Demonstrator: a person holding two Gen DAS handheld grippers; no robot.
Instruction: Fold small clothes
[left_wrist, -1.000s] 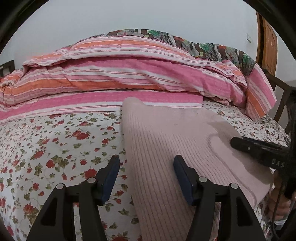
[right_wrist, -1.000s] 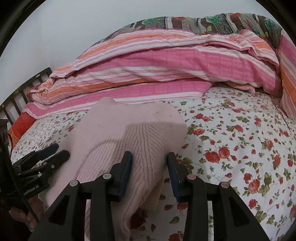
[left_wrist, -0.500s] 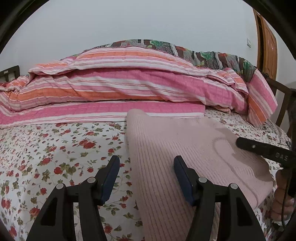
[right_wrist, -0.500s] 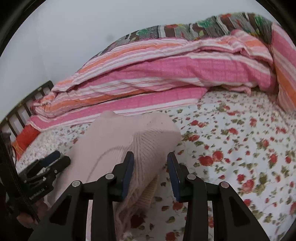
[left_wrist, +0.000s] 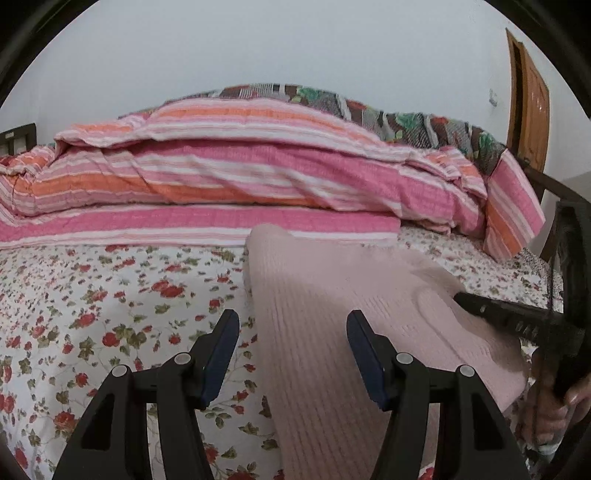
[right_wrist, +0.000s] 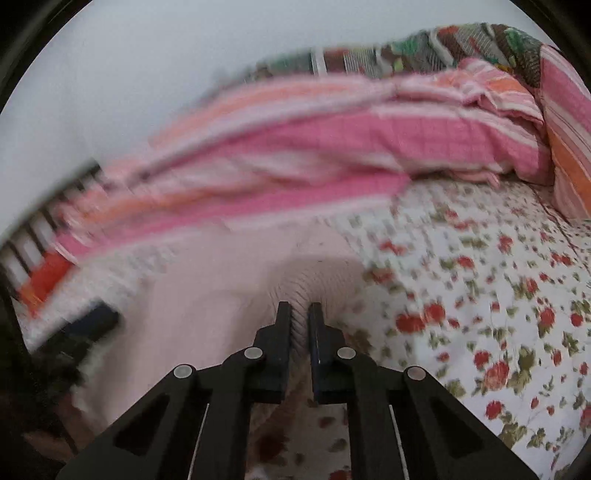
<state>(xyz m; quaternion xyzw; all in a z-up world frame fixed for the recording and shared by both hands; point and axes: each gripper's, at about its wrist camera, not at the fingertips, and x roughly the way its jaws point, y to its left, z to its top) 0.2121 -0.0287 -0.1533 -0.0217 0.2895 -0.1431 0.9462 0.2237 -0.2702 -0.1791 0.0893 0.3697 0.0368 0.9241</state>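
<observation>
A pale pink ribbed knit garment (left_wrist: 332, 295) lies on the floral bedsheet (left_wrist: 110, 295), running from near my left gripper back toward the striped quilt. My left gripper (left_wrist: 291, 328) is open, its jaws straddling the garment's left edge near the front. My right gripper (right_wrist: 300, 317) is shut on a raised fold of the same garment (right_wrist: 207, 295), which bulges up around the fingers. The right gripper also shows at the right in the left wrist view (left_wrist: 517, 321), at the garment's right edge. The right wrist view is blurred by motion.
A rolled pink and orange striped quilt (left_wrist: 240, 173) lies across the back of the bed, with a patterned blanket (left_wrist: 388, 114) behind it. A dark slatted bed frame (right_wrist: 33, 236) is at the left, a wooden door (left_wrist: 528, 99) at the far right.
My right gripper has closed on the garment's right edge and is moving, blurring its view. My left gripper has stayed open and in about the same place.
</observation>
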